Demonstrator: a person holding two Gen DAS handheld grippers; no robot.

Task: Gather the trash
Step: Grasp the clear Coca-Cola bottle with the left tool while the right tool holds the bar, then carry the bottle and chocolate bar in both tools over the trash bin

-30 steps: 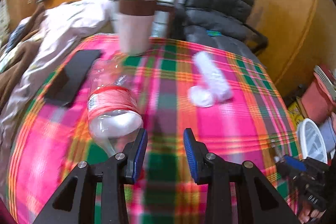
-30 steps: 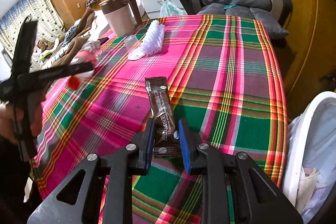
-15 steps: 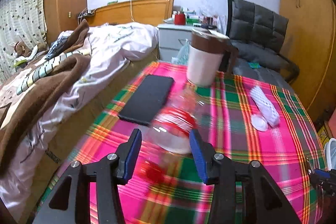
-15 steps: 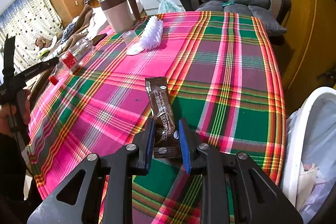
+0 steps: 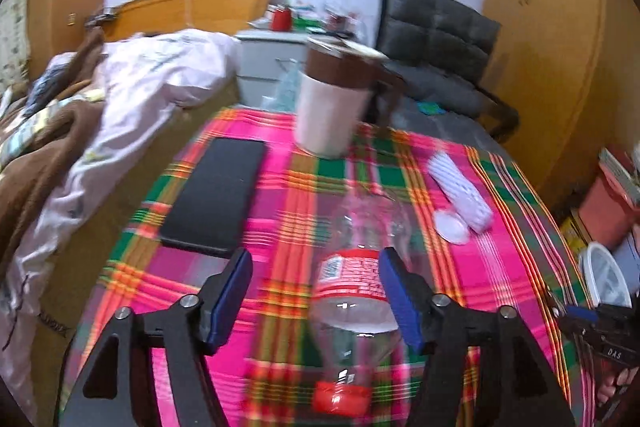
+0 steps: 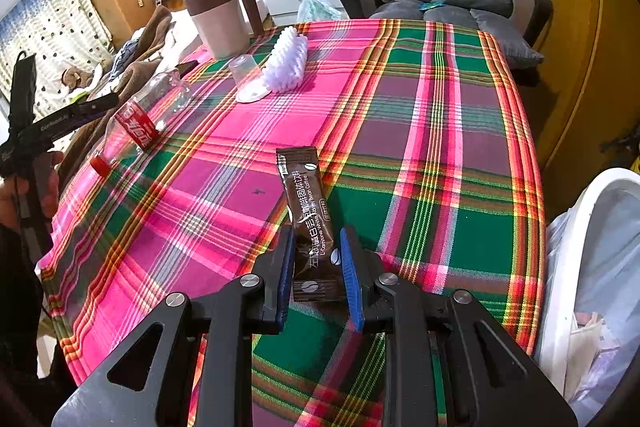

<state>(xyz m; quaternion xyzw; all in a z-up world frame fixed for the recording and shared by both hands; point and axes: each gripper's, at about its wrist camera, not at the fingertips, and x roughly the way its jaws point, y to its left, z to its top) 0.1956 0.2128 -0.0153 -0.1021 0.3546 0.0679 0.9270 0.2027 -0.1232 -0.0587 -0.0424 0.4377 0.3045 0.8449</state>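
1. Since half a second ago the left tool (image 5: 316, 301) has swung so that the clear plastic bottle with a red label and red cap (image 5: 354, 303) now lies lengthwise between its fingers, cap toward the camera, rather than across their tips.
2. Its blue-padded fingers (image 5: 400, 301) stand wide apart. The right pad sits just beside the bottle's label; motion blur hides whether it touches. The left pad is well clear.
3. The right tool (image 6: 318, 271) has not shifted. Its fingers are nearly closed on the near end of the brown coffee sachet with white lettering (image 6: 306, 215), which lies flat on the bench's pink-and-green plaid cloth (image 6: 420, 131) and points away from the tool.
4. To the right of the right tool, the white-rimmed bin with a plastic liner (image 6: 568, 239) is cut off by the frame edge.
5. Far ahead of the right tool and to the left lie a white ribbed plastic piece (image 6: 286, 61), a small clear cup (image 6: 244, 73) and a beige jug with a brown lid (image 6: 220, 21).
6. Ahead-left of the left tool lies a flat black phone (image 5: 218, 197).
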